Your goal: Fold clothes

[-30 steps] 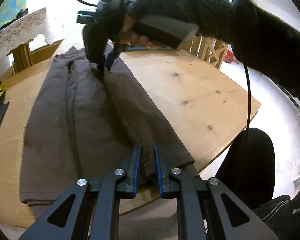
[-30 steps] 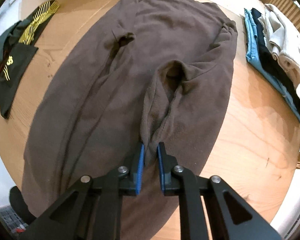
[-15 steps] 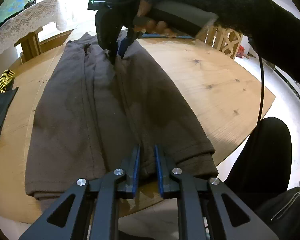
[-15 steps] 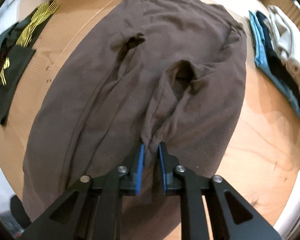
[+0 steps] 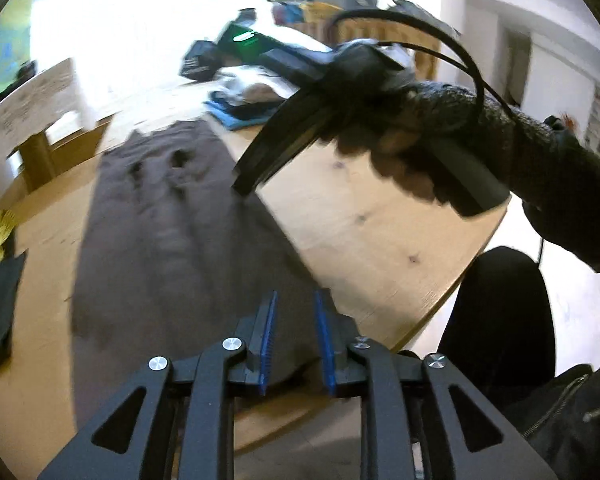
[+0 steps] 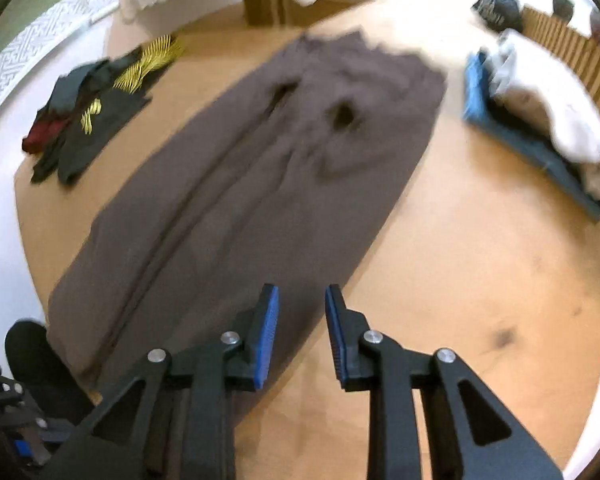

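Holding both tongs apart and empty, I am hovering my left gripper [image 5: 294,342] over the near hem and my right gripper [image 6: 302,332] above the trousers [image 6: 236,168]. They are lying long, folded lengthwise, soft brown fleece on the round pine table [image 6: 460,272]; cross folds are remaining, I judge. Farther off, a folded stack [image 6: 540,120] is sitting.

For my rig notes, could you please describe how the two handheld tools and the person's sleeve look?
Both the left tool and right tool have black angular linkages, silver pivot screws and blue ribbed pads. Black cables loop from the right one; the sleeve is dark knit.
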`<state>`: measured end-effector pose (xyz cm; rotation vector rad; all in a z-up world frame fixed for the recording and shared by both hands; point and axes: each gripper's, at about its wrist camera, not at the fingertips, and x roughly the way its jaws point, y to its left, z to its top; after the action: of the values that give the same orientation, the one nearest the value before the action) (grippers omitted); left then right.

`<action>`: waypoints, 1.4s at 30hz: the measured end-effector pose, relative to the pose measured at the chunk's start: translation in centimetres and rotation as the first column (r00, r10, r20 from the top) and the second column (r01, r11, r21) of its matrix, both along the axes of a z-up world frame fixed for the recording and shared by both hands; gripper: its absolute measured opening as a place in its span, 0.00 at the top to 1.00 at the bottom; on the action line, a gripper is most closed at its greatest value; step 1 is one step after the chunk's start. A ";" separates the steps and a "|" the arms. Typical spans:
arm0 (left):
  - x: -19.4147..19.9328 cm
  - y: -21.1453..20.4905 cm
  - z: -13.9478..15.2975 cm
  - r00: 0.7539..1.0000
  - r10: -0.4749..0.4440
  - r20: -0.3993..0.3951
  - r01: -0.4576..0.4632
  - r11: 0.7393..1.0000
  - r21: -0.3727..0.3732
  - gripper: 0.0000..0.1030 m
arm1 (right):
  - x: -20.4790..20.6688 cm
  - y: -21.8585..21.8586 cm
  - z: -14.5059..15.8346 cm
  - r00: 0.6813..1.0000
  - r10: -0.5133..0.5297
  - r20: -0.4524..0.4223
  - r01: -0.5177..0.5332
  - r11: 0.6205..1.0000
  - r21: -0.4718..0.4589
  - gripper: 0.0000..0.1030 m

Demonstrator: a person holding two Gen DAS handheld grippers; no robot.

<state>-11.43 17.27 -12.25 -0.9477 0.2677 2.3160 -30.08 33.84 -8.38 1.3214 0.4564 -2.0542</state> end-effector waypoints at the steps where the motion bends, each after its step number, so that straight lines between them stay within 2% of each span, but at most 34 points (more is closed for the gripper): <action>1: -0.1 -0.3 -0.1 1.000 0.001 0.007 -0.001 1.000 0.001 0.80 | 0.4 -0.2 -0.8 1.000 0.011 -0.003 -0.011 1.000 0.013 0.76; 4: -0.3 -1.2 -0.5 1.000 0.002 0.027 -0.002 1.000 0.005 0.80 | 1.7 -0.9 -1.6 0.994 0.067 -0.087 -0.061 0.996 0.070 0.75; 5: -0.3 -1.6 -0.6 0.999 0.003 0.034 -0.003 1.000 0.007 0.80 | 1.8 -0.6 -1.1 0.995 0.066 -0.077 -0.061 0.996 0.061 0.75; 8: -0.6 -2.5 -1.0 0.999 0.004 0.054 -0.005 1.000 0.010 0.80 | 2.3 1.4 0.8 0.999 0.046 -0.014 -0.047 0.998 -0.047 0.73; 10: 0.6 -3.6 -0.7 1.000 -0.001 0.028 0.002 1.000 -0.014 0.74 | 3.5 3.1 1.8 0.999 0.045 0.007 -0.044 0.992 -0.115 0.67; 11: 1.0 -3.9 -0.9 1.000 -0.009 0.028 0.010 1.000 -0.024 0.73 | 4.5 3.9 1.9 0.999 0.043 0.012 -0.041 0.990 -0.133 0.65; 15: 2.7 -4.8 -1.4 0.999 -0.041 0.031 0.043 0.997 -0.062 0.69 | 7.4 5.8 1.4 0.998 0.042 0.044 -0.034 0.985 -0.171 0.64; 17: 2.9 -3.0 -2.1 0.998 -0.059 0.011 0.060 0.994 -0.096 0.69 | 8.6 6.1 0.8 0.997 0.044 0.059 -0.033 0.984 -0.175 0.64; 20: 3.5 -0.9 -2.6 0.995 -0.101 -0.006 0.100 0.991 -0.091 0.69 | 10.4 5.8 0.2 0.997 0.066 0.049 -0.058 0.987 -0.152 0.64; 24: 4.0 0.8 -3.1 0.990 -0.134 -0.036 0.128 0.983 -0.130 0.69 | 11.8 5.6 -0.2 0.993 0.109 0.046 -0.101 0.984 -0.148 0.63; 29: 3.8 2.2 -3.9 0.989 -0.117 -0.092 0.093 0.969 -0.230 0.67 | 11.3 4.7 -1.0 0.992 0.116 0.057 -0.108 0.986 -0.126 0.63; 30: 3.8 2.4 -3.9 0.988 -0.115 -0.101 0.089 0.968 -0.235 0.69 | 11.2 4.5 -1.4 0.991 0.118 0.065 -0.110 0.987 -0.119 0.63; 32: 3.8 2.8 -4.0 0.985 -0.116 -0.124 0.082 0.963 -0.257 0.86 | 11.0 4.3 -2.3 0.989 0.122 0.083 -0.113 0.988 -0.105 0.63; 33: 3.9 3.0 -4.0 0.983 -0.120 -0.138 0.078 0.959 -0.274 0.88 | 11.0 4.2 -2.7 0.988 0.121 0.091 -0.112 0.989 -0.098 0.63; 37: 5.4 3.6 -2.7 0.947 -0.171 -0.271 0.054 0.919 -0.390 0.91 | 11.0 4.1 -3.0 0.987 0.128 0.099 -0.120 0.990 -0.076 0.63; 40: 5.9 3.8 -1.7 0.916 -0.186 -0.355 0.008 0.894 -0.448 0.91 | 11.1 4.0 -3.0 0.986 0.137 0.093 -0.132 0.990 -0.057 0.63; 41: 6.0 3.7 -1.5 0.908 -0.189 -0.373 -0.004 0.888 -0.459 0.91 | 11.2 3.9 -2.9 0.986 0.140 0.088 -0.136 0.990 -0.048 0.63; 42: 5.9 3.3 -1.8 0.914 -0.185 -0.362 -0.006 0.885 -0.466 0.91 | 11.3 4.0 -2.9 0.986 0.141 0.086 -0.138 0.989 -0.044 0.63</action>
<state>-5.53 20.61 -14.04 -0.6353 1.0500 2.3837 -18.79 37.80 -11.25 1.3145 0.4546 -1.8725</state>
